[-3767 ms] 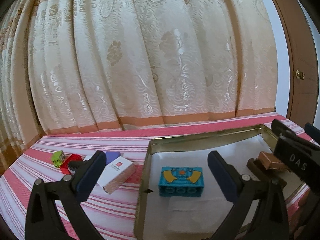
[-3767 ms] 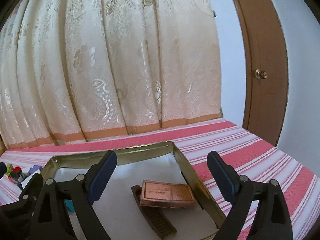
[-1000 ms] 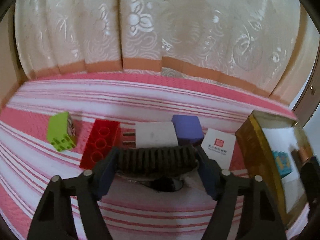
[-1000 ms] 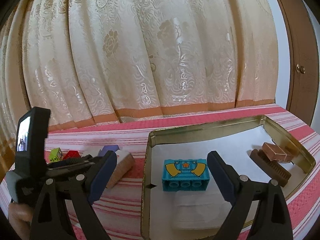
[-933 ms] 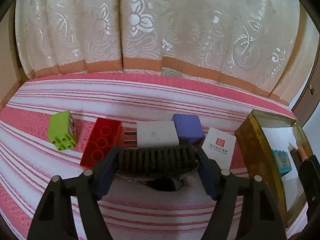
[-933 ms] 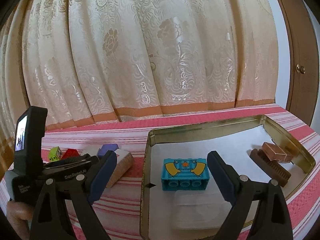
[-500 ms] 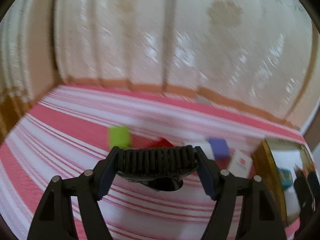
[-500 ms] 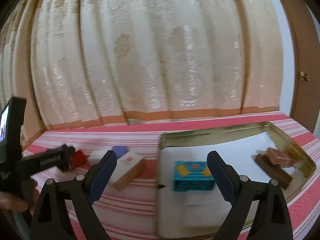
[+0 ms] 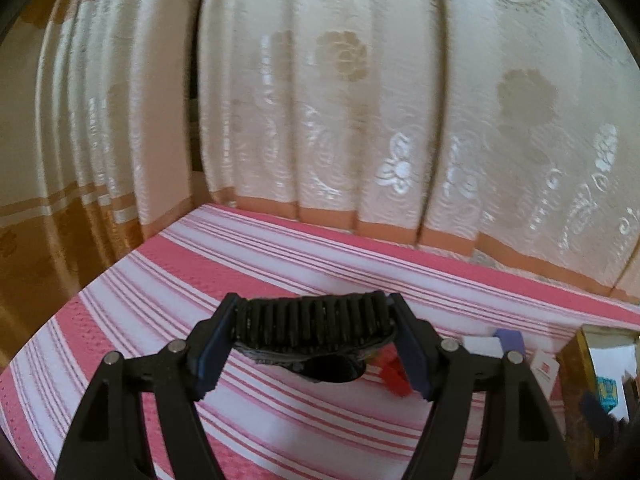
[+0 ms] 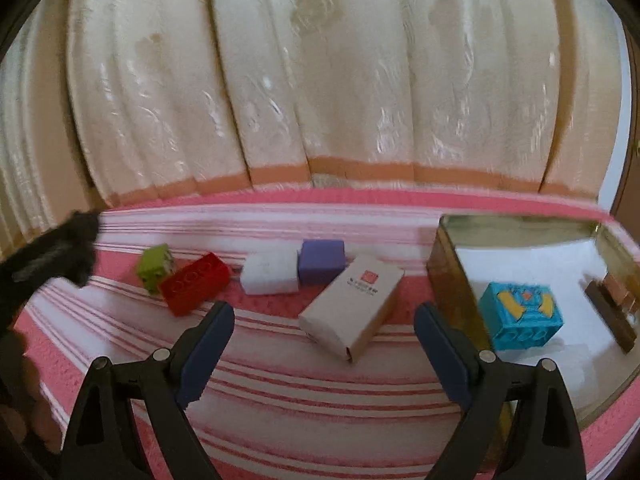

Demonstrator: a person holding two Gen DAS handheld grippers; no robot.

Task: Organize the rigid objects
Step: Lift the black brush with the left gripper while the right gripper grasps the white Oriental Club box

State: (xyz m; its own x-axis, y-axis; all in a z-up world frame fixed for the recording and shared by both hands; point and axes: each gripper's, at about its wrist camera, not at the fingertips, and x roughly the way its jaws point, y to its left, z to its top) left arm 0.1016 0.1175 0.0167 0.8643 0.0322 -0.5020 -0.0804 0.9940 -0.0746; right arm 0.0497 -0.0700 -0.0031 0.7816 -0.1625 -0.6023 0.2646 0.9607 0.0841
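Observation:
My left gripper (image 9: 314,338) is shut on a black ribbed hair clip (image 9: 312,322) and holds it above the striped cloth. My right gripper (image 10: 324,344) is open and empty above the cloth. In front of it lie a green brick (image 10: 154,266), a red brick (image 10: 194,288), a white charger (image 10: 270,274), a purple block (image 10: 322,260) and a white-and-tan carton (image 10: 352,306). The gold tin tray (image 10: 452,284) at right holds a blue brick (image 10: 520,322) and brown pieces (image 10: 612,308).
A cream curtain (image 10: 320,80) hangs right behind the pink striped table (image 10: 320,400). The table's left edge (image 9: 120,260) shows in the left wrist view. The left gripper's body (image 10: 52,260) shows at the left of the right wrist view.
My left gripper has lifted the hair clip and swung left, away from the row of objects. My right gripper has swung left from over the tray to face the carton.

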